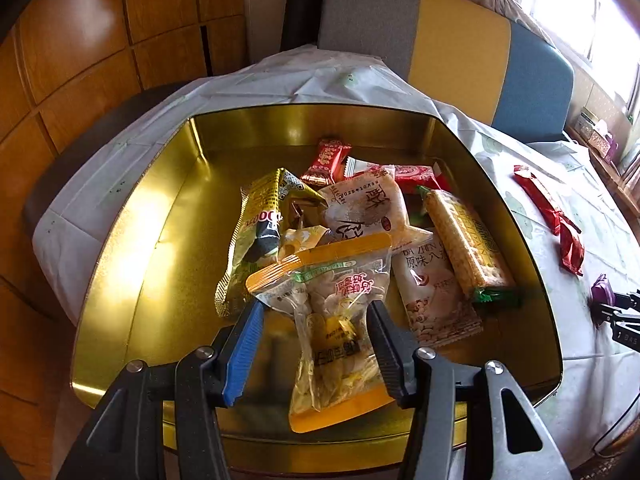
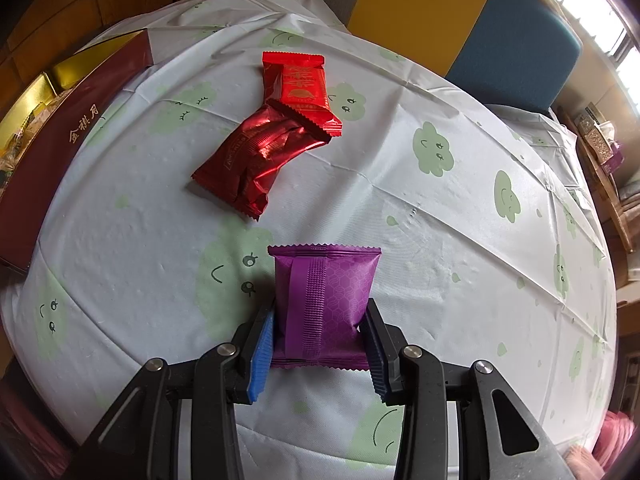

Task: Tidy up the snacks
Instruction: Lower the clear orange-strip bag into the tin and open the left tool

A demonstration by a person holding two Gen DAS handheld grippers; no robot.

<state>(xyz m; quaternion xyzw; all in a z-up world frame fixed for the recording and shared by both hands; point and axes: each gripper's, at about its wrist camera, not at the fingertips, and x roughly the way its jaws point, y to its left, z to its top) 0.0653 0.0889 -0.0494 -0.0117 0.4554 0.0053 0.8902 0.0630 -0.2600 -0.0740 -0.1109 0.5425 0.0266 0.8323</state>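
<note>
Left wrist view only: gold tin (image 1: pixel 132 216) filling mid frame, pile of snacks inside. Left gripper (image 1: pixel 316 344) over the tin's near part, jaws apart, orange-edged clear packet (image 1: pixel 336 320) lying between them; black finger (image 1: pixel 384 336) touching or just beside the packet's right edge, blue finger (image 1: pixel 244 352) clear of it with a gap showing. Not a grip. Packet's long axis running from lower centre up toward frame centre, top end resting on the pile. Also in the pile: long cracker pack (image 1: pixel 466 244) angled from upper centre to lower right, white nut packet (image 1: pixel 434 300) beside it, yellow-black wrapper (image 1: pixel 260 216) at left, small red packets at the back.

Right wrist view only: right gripper (image 2: pixel 318 354) closed on purple packet (image 2: pixel 326 300) at lower centre, both pads pressed on its sides, walls pinched in. Seam running up-down in frame, long axis the same, far crimped end pointing at frame centre. Whether resting on the tablecloth (image 2: pixel 440 240) or lifted off it: can't tell. Two red packets just above centre, bright red one (image 2: pixel 304 88) overlapping the dark red foil one (image 2: pixel 256 164).

Cross-view: tin seen from outside at upper left of right view, maroon wall (image 2: pixel 60 160) with gold lettering, contents mostly hidden. Purple packet only a sliver at right edge of left view, behind black gripper parts. Text on the tin's packets partly readable, rest too warped.
</note>
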